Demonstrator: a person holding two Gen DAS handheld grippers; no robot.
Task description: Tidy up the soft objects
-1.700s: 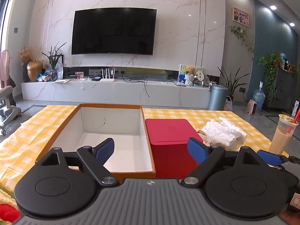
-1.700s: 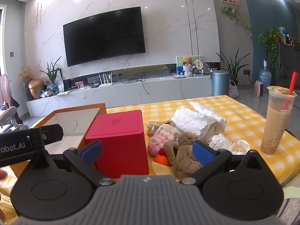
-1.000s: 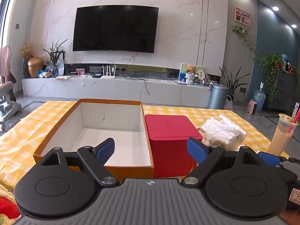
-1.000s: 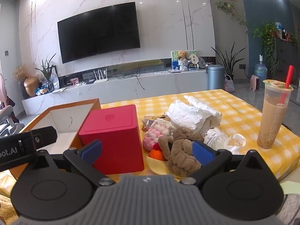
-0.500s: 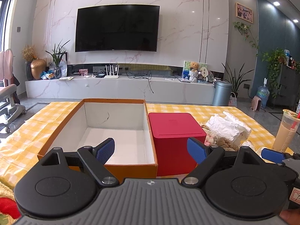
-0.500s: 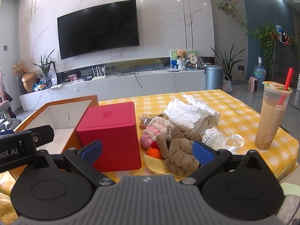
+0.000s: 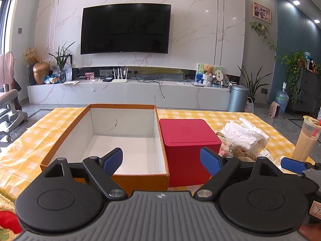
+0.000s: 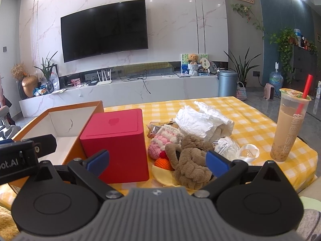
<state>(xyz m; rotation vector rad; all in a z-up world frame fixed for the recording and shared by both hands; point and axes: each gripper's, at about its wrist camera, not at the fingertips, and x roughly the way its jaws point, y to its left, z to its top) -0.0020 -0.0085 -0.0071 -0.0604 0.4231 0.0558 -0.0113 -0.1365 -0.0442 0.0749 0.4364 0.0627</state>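
Both the left hand-held gripper (image 7: 161,161) and right hand-held gripper (image 8: 157,159) gape wide, holding nothing.

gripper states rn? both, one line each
Left gripper: open, holding nothing, in front of the orange box.
Right gripper: open, holding nothing, in front of the brown plush toy.

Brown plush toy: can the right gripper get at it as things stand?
Probably yes. The right gripper is open, the brown plush toy lies just ahead on top of the pile, nothing covering it; the red box stands clear to its left.
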